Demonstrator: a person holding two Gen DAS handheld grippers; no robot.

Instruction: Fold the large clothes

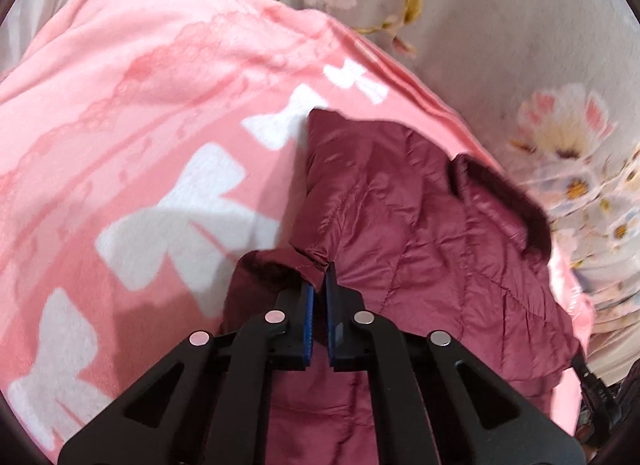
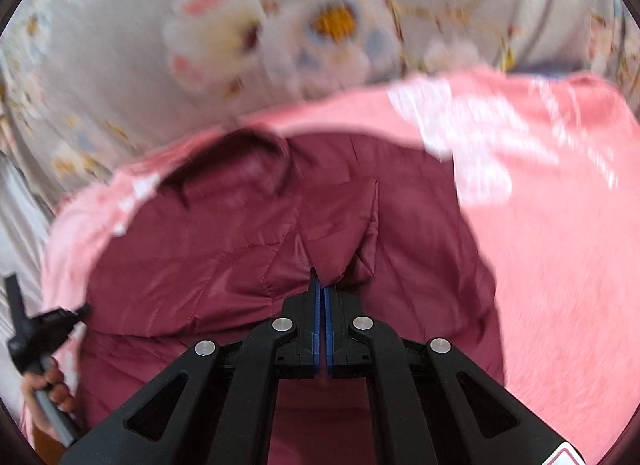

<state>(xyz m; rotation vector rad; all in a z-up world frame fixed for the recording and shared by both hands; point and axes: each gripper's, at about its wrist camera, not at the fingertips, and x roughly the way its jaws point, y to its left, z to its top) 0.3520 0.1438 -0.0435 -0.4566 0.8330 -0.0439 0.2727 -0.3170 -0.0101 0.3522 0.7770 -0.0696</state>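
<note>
A maroon quilted jacket (image 1: 420, 225) lies on a pink blanket with white bows (image 1: 140, 125). My left gripper (image 1: 319, 277) is shut on a bunched edge of the jacket near its dark cuff (image 1: 260, 269). The jacket's dark furry collar (image 1: 504, 185) lies to the right. In the right wrist view the jacket (image 2: 240, 233) fills the middle, and my right gripper (image 2: 323, 283) is shut on a raised fold of it. The jacket's lower part is hidden under both grippers.
A grey floral bedsheet (image 1: 500, 45) lies beyond the pink blanket (image 2: 560, 225) and shows in the right wrist view (image 2: 160, 45). The person's left hand and the left gripper's handle (image 2: 36, 345) show at the lower left of the right wrist view.
</note>
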